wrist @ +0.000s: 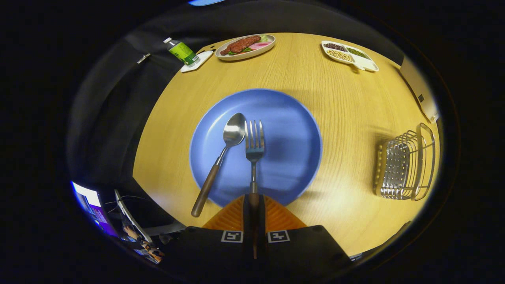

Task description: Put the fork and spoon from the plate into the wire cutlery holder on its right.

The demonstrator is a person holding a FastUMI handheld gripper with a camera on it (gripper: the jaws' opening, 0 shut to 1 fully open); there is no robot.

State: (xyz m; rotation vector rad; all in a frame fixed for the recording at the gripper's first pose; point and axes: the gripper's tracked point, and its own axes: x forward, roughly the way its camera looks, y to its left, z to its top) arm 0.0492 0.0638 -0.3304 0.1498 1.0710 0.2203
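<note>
Gripper view
Gripper (253, 203): fingers are closing in tight from both sides on the fork's handle, with only the handle's width left between them; both are pressing on it.
Fork (254, 148): wooden handle end is sitting between the fingers; metal neck and tines are reaching ahead over the plate, tines pointing away. Whether it is lifting clear of the plate or resting on it, cannot tell.
Spoon (221, 157): lying on the plate just left of the fork, bowl near the tines, wooden handle angling back and leftward, its end hanging past the plate rim over the table.
Plate (292, 130): blue, round, sitting on the table just ahead of the fingers.
Wire cutlery holder (406, 163): standing on the table well to the right of the plate, apart from it.
Table (347, 102): pale wood grain, round-edged.
Far side: oval dish of food (245, 46) beyond the plate; green bottle (181, 51) on a small white tray left of it; divided dish of beans (349, 55) off to the right.
</note>
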